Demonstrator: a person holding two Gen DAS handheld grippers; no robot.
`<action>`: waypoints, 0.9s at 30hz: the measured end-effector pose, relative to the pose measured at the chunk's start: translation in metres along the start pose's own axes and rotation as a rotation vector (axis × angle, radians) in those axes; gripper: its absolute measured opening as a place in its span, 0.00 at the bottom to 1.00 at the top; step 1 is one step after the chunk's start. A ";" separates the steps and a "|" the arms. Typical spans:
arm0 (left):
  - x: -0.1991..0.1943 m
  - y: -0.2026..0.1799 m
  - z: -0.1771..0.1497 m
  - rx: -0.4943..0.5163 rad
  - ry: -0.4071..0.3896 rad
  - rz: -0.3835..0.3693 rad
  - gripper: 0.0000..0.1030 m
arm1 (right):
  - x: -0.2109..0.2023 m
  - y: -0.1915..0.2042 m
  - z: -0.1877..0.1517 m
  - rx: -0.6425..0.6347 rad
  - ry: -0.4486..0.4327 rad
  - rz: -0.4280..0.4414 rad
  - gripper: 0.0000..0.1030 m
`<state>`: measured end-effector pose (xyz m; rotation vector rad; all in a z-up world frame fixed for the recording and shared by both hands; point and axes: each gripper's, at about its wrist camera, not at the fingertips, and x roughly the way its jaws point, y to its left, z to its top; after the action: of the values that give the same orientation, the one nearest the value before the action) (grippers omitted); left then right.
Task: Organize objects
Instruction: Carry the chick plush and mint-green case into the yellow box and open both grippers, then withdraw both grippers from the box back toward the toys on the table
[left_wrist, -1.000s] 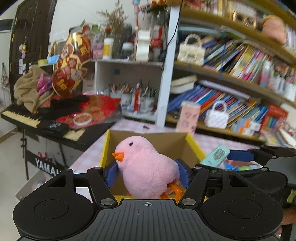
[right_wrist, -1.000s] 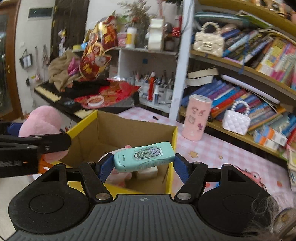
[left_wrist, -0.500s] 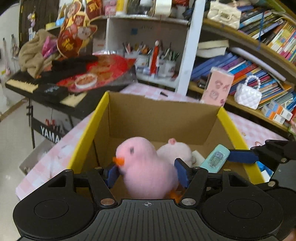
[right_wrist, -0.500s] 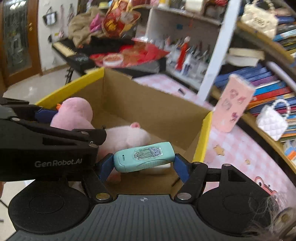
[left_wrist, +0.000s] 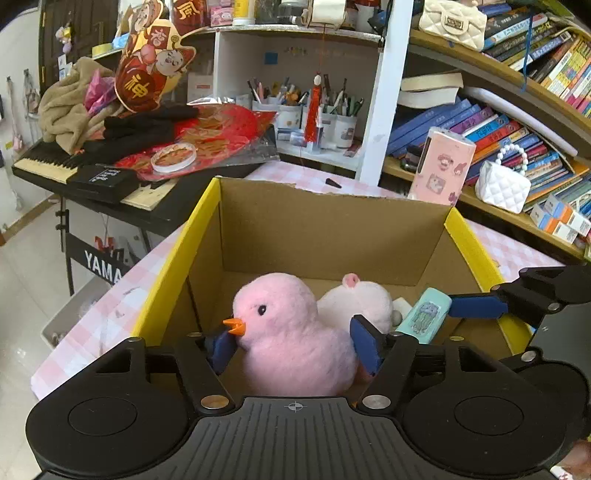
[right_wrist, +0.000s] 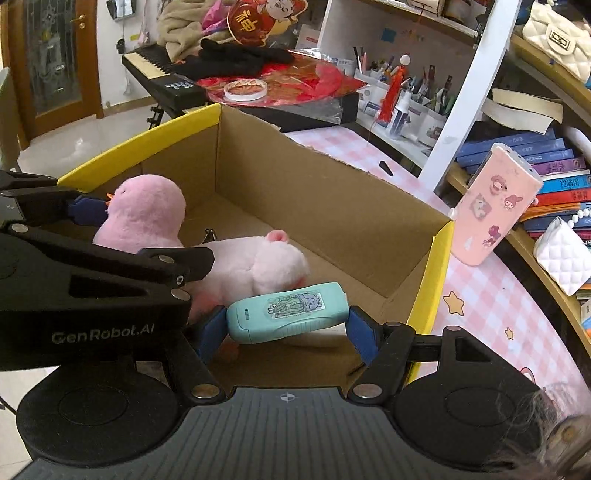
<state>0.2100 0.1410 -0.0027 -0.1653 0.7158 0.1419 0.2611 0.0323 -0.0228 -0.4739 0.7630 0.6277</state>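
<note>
While the right hand-held gripper (right_wrist: 288, 325) clamped a teal case (right_wrist: 288, 312), the left hand-held gripper (left_wrist: 295, 345), just widened, loosely flanked the pink chick (left_wrist: 291, 336) inside the box (left_wrist: 332, 225).

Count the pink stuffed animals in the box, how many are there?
2. The pink chick sits between the left claw's fingers near the box's left side. The paler pink plush lies on the floor beside it. More may hide underneath.
</note>
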 end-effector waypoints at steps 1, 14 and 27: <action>-0.002 0.000 0.000 -0.008 -0.004 -0.010 0.72 | -0.001 0.000 0.000 0.003 -0.001 -0.006 0.66; -0.078 -0.006 0.007 0.008 -0.234 -0.077 0.88 | -0.069 0.011 -0.003 0.046 -0.198 -0.083 0.75; -0.138 0.019 -0.044 -0.015 -0.224 -0.031 0.89 | -0.135 0.042 -0.056 0.217 -0.290 -0.228 0.77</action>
<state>0.0750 0.1403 0.0541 -0.1720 0.4890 0.1344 0.1301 -0.0174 0.0358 -0.2579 0.4858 0.3841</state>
